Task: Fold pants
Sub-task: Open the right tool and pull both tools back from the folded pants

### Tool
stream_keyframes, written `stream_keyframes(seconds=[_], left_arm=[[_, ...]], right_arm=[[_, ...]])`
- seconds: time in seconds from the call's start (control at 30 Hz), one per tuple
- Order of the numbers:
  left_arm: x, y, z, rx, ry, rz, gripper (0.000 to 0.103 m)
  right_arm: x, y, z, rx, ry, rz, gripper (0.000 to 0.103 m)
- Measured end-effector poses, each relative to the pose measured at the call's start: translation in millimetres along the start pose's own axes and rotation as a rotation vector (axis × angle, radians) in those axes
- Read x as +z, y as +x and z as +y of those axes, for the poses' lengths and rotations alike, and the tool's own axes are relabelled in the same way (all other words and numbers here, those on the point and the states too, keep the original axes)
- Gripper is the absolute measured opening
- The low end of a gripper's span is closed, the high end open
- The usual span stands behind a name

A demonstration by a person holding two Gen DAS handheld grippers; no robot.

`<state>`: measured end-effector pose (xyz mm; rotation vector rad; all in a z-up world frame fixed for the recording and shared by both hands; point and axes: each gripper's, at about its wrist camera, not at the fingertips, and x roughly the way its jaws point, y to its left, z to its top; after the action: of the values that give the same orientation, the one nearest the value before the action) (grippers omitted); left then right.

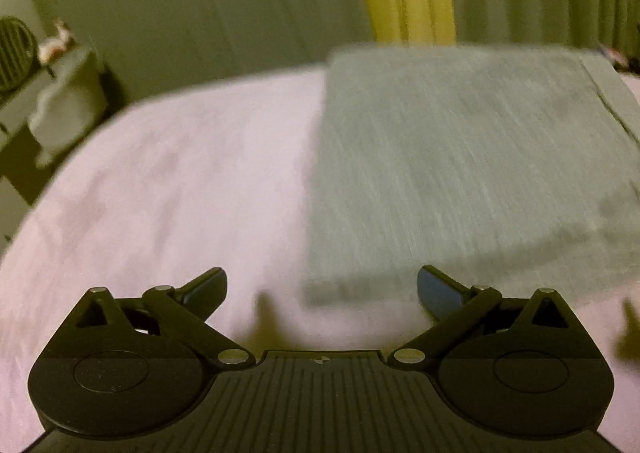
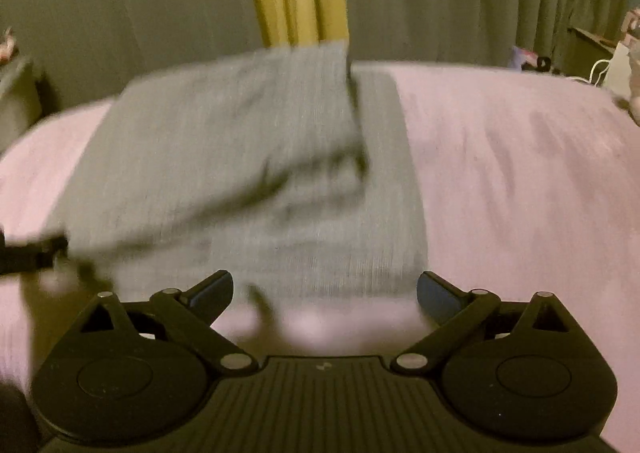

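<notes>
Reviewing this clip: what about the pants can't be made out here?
- Left wrist view: pants blurred by motion; right side cut off by the frame edge.
- Right wrist view: pants smeared; fold layers and the dark crease unclear.
- Waistband, leg ends: unidentifiable in either view.
- Both views: bed detail blurred.

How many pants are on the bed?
1. The grey pants lie folded on the pink bed sheet, ahead of both open grippers, the left gripper and the right gripper. The pictures are blurry, so another layer could be hidden underneath.

no text, label, brand or number can be read in either blurred wrist view.
</notes>
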<state>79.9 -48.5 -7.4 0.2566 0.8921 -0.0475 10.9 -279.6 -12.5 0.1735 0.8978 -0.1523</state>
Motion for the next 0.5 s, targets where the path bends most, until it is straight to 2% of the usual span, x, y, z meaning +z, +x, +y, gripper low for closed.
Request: stream_keyframes(seconds=[0.1,0.2,0.27,0.37,0.5], left_arm=[[-24.8,2.7,-12.9,-0.051,0.015,0.148,0.103],[-40.7,-14.5,-17.4,-0.039,0.022,0.144,0.103],[-43.1,-27.8,-18.0,-0.06,0.036,0.141,0.103],[-50.9,-46.6,-15.3,-0.094,0.015,0.134,0.103],[-46.2,-61.0,-7.6,-0.109,-0.021,0.139,0.103]], right_arm=[[-33.3,-14.9,7.6,0.003,0.001,0.04,0.099],[-62.0,-29.9,9.9,-0.008,0.056,0.055,0.099],[-77.7,-37.8,15.6,-0.032,0.055,0.081,0.099],[-81.7,-46.0,23.1,-0.068,0.046,0.158,0.099],[-80.9,-78.2,32.8,-0.053,0.038,0.079,0.099]])
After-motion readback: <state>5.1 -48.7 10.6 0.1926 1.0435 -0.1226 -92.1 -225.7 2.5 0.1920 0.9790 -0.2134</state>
